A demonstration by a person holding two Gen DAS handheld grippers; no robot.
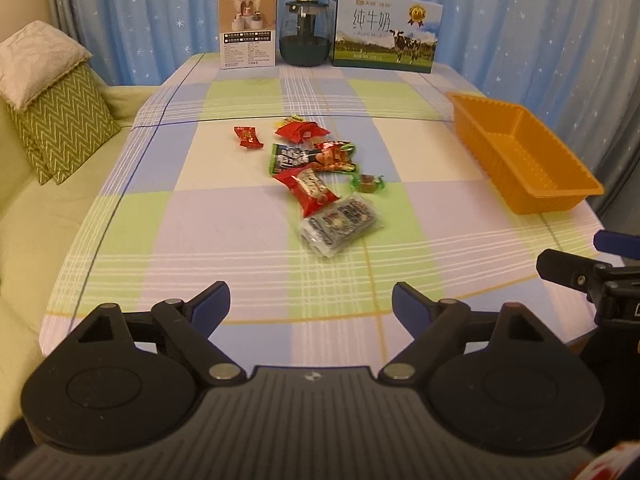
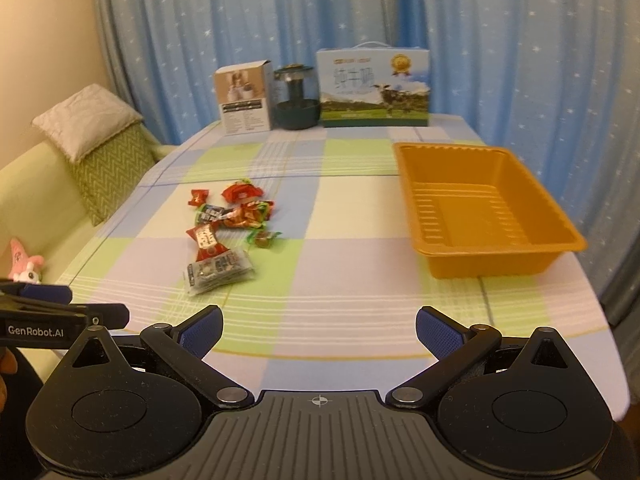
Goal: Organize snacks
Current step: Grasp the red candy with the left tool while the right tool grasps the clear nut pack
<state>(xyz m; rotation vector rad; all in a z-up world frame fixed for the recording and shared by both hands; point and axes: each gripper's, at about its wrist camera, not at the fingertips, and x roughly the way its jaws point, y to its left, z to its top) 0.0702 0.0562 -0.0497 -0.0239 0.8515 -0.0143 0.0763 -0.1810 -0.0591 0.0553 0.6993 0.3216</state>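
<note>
The snack pile [image 1: 320, 184] is lying loose near the middle of the tabletop [image 1: 224, 216], well apart from the orange tray [image 1: 524, 152], which is sitting empty at the pile's right, by the tabletop's right edge. The pile is stretching away from the camera rather than across. Its nearest piece, a clear packet with dark print [image 1: 340, 226], is lying slanted, long axis running from near-left to far-right. Behind it, red wrappers [image 1: 310, 190], a green-edged packet [image 1: 290, 158] and a small green-wrapped sweet [image 1: 368, 182] are overlapping or just beside one another; one red sweet [image 1: 248, 137] is lying apart at the pile's far left.

The left gripper [image 1: 311, 306] is hovering straight short of the pile, jaws standing wide with nothing between them. The right gripper [image 2: 319, 330] is hovering with jaws equally wide and empty; from it the pile lies ahead-left and the tray ahead-right. Judgement: left is lined up better for the clear packet.

Nothing is standing between jaws and pile. Beyond the pile, a white box [image 1: 248, 30], a dark jar [image 1: 306, 34] and a milk carton [image 1: 386, 30] are lining the far edge, clear of the work.
</note>
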